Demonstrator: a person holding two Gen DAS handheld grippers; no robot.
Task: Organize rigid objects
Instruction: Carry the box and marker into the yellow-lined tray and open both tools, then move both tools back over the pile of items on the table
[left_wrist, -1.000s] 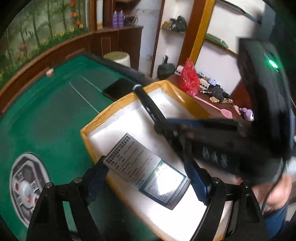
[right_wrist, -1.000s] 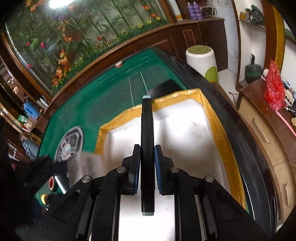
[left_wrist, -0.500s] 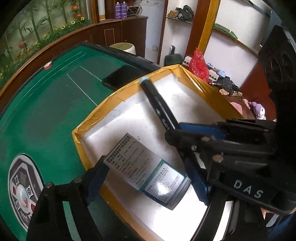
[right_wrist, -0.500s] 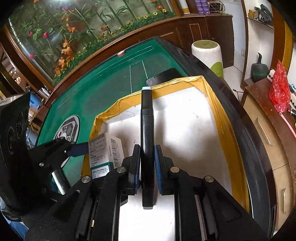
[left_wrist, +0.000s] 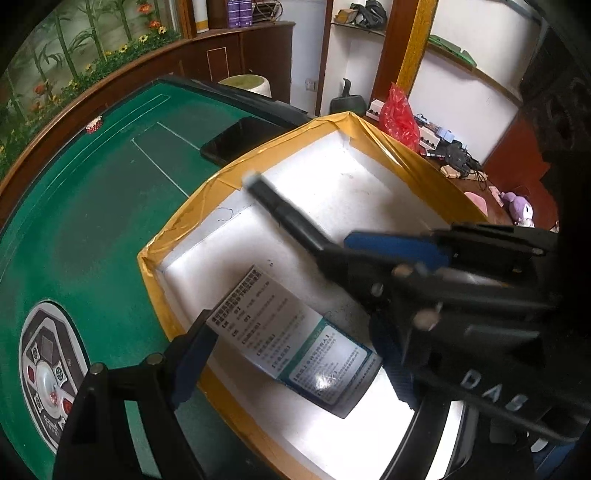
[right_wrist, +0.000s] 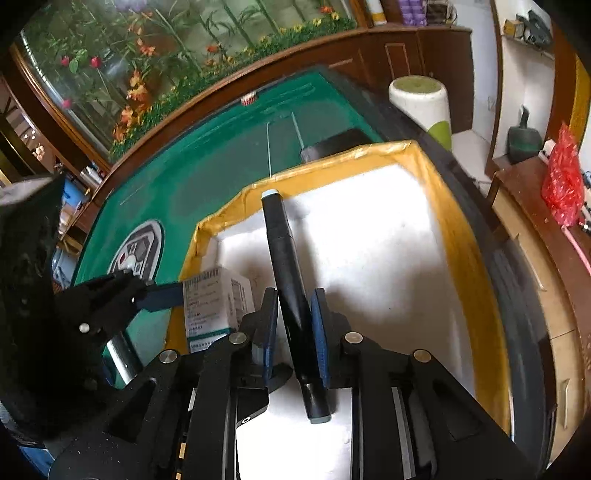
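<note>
My left gripper (left_wrist: 291, 354) is shut on a white and teal medicine box (left_wrist: 291, 339) and holds it over the near left corner of a white foam box with yellow taped rim (left_wrist: 184, 218). My right gripper (right_wrist: 293, 328) holds a black marker (right_wrist: 284, 254) between its blue pads, with the jaws a little apart and the marker tilted left. The marker (left_wrist: 284, 210) and the right gripper also show in the left wrist view. The medicine box (right_wrist: 214, 302) and the foam box rim (right_wrist: 476, 258) show in the right wrist view.
The foam box stands on a green felt table (left_wrist: 92, 206) with a control panel (left_wrist: 48, 369) in its middle. A black phone (left_wrist: 236, 140) lies past the box's far corner. A white stool (right_wrist: 421, 99) and a wooden sideboard (right_wrist: 546, 236) stand beyond the table edge.
The right gripper has come lower and to the left over the foam box, and its jaws have loosened so the marker tilts. The left gripper holds the medicine box nearly still.
</note>
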